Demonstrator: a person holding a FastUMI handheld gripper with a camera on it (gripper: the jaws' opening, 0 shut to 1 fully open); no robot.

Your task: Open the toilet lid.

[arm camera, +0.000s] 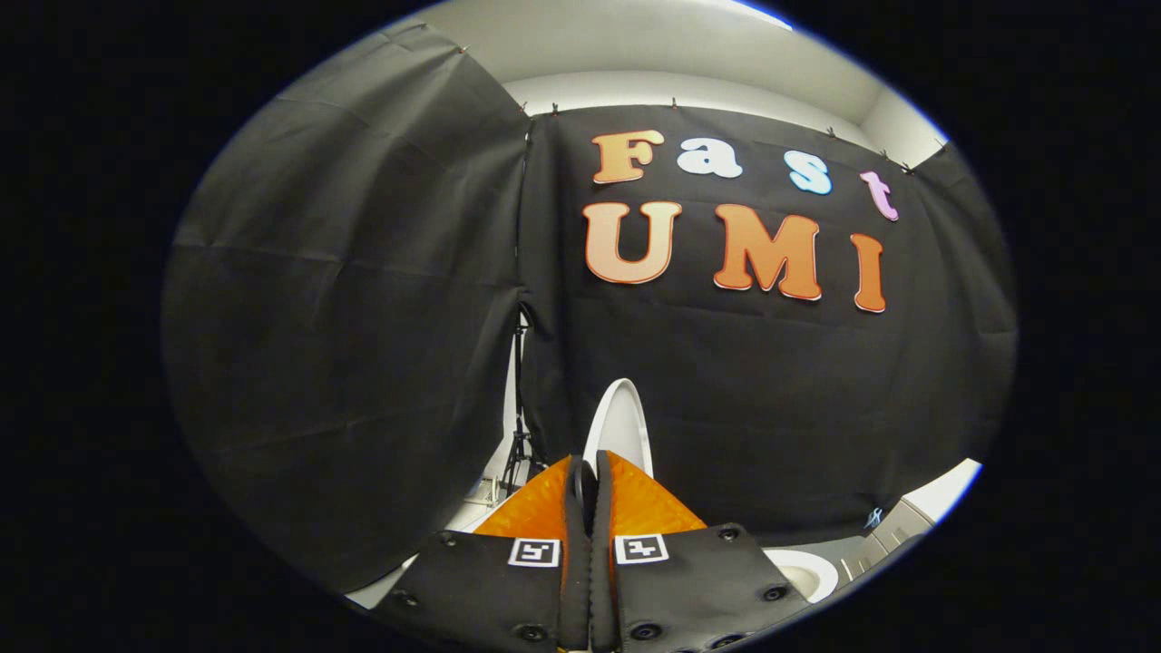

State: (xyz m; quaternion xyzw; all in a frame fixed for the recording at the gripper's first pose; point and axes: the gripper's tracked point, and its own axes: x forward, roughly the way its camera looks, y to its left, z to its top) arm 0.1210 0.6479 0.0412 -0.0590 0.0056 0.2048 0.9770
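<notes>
Fingers [588, 472] clenched together, gripping nothing. Beyond them the toilet lid [619, 417] stands upright, apparently open. Withdrawal likely follows.

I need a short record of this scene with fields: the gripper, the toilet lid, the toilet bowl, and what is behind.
gripper: fingers close together, tips at the lid's edge; whether both press on it cannot be told
toilet lid: white, raised, standing upright just beyond the fingertips
toilet bowl: white rim, below and beside the fingers
background: black cloth wall, tripod stand at its gap
</notes>
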